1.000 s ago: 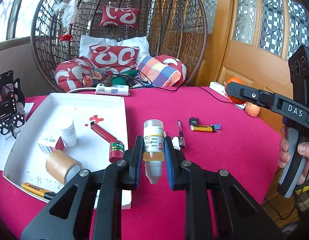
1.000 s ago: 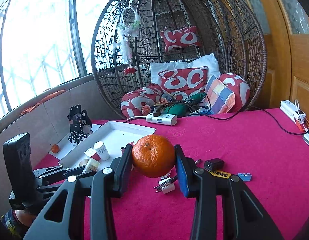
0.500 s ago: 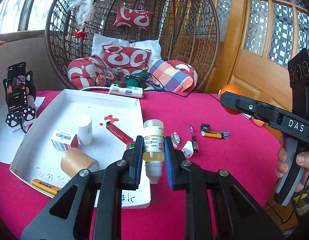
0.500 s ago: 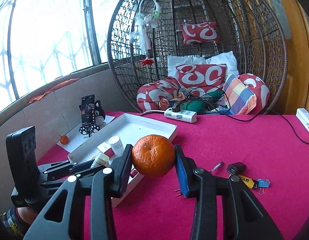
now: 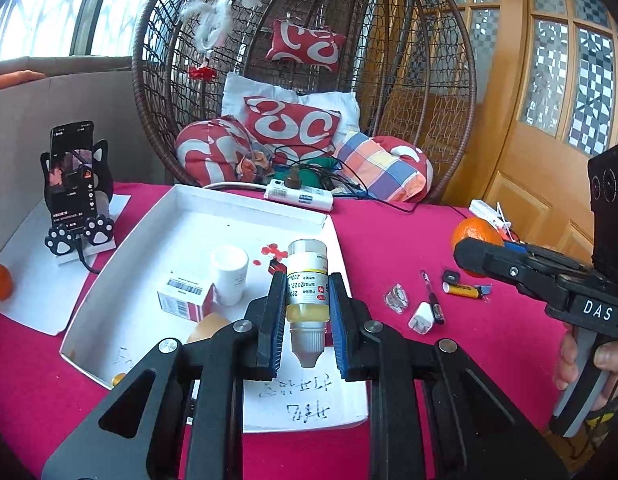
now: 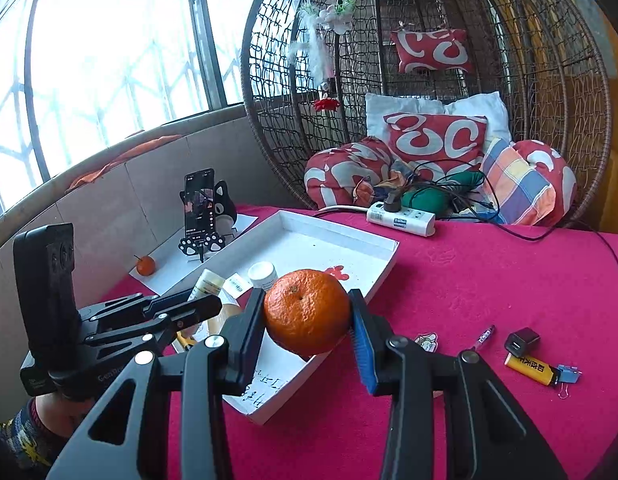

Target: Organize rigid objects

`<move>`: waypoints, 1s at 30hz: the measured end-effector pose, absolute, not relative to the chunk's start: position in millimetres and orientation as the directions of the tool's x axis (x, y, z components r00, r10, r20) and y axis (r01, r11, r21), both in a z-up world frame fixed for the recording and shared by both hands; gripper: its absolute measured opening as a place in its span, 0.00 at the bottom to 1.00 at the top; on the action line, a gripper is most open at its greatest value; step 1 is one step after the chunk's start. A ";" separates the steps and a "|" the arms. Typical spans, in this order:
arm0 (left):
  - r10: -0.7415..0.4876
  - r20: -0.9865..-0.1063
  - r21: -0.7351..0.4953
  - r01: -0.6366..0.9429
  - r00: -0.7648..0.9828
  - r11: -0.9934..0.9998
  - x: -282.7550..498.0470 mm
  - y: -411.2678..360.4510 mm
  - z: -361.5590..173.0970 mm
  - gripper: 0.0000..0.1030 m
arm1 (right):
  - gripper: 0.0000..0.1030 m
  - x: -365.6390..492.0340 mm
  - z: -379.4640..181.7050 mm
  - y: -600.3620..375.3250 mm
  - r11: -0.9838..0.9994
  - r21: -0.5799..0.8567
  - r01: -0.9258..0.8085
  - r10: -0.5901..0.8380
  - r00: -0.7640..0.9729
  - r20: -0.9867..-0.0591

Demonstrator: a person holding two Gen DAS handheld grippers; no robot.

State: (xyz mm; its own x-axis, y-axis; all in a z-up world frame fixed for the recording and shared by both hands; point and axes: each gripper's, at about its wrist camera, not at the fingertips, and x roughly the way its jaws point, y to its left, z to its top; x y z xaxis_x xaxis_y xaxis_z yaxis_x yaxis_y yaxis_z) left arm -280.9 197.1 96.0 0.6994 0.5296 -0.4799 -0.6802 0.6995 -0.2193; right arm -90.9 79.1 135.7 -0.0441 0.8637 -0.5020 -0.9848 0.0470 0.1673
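Left gripper [image 5: 307,316]: closed on a small bottle [image 5: 307,280] of yellowish liquid, held cap-down between the blue pads, above the near right part of the white tray [image 5: 245,208]. Right gripper [image 6: 309,332]: closed on an orange [image 6: 307,311], held over the tray's near right edge as the right wrist view shows it; in the left wrist view the same orange [image 5: 475,232] shows behind the right gripper's fingers at the right side of the table. White tray, on the left half of the table [image 6: 489,280] under a magenta cloth, contents: a white capped jar [image 5: 229,270] near the middle, a red and white carton [image 5: 185,300] with a barcode just beside it, a tan roll [image 5: 211,326] partly hidden behind the left gripper, and red marks on the tray floor near the far right corner. Handwriting on the tray's near right corner. Loose on the cloth right of the tray: a white plug [image 5: 421,317], a pen [image 5: 431,296], a small clear sticker [image 5: 396,298], a black cube adapter [image 6: 521,341], a yellow lighter [image 6: 531,369], a blue binder clip [image 6: 569,374]. Far edge: a white power strip [image 6: 401,218] with cables. Left edge: a phone [image 5: 73,174] upright in a cat-shaped stand on white paper, with a second small orange [image 5: 0,282] on the paper's near corner.
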 end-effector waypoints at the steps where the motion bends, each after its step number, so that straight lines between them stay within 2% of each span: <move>1: 0.538 -0.481 -0.221 -0.690 0.692 0.690 -284.2 202.1 96.6 0.19 | 0.39 -91.9 134.7 80.9 0.044 0.168 -0.985 0.861 -0.048 -0.506; 7: 0.582 -0.493 -0.262 -0.749 0.646 0.609 -304.7 246.0 96.6 0.19 | 0.39 -99.1 126.3 96.4 0.030 0.152 -0.988 0.842 -0.057 -0.537; 22: 0.616 -0.611 -0.136 -0.833 0.497 0.537 -270.7 325.0 67.4 0.19 | 0.39 -121.2 90.0 169.0 0.004 0.101 -0.995 0.767 -0.062 -0.639; 30: 0.610 -0.641 -0.151 -0.856 0.466 0.495 -267.1 342.3 49.3 0.19 | 0.39 -134.7 57.9 197.5 -0.004 0.063 -0.998 0.725 -0.046 -0.687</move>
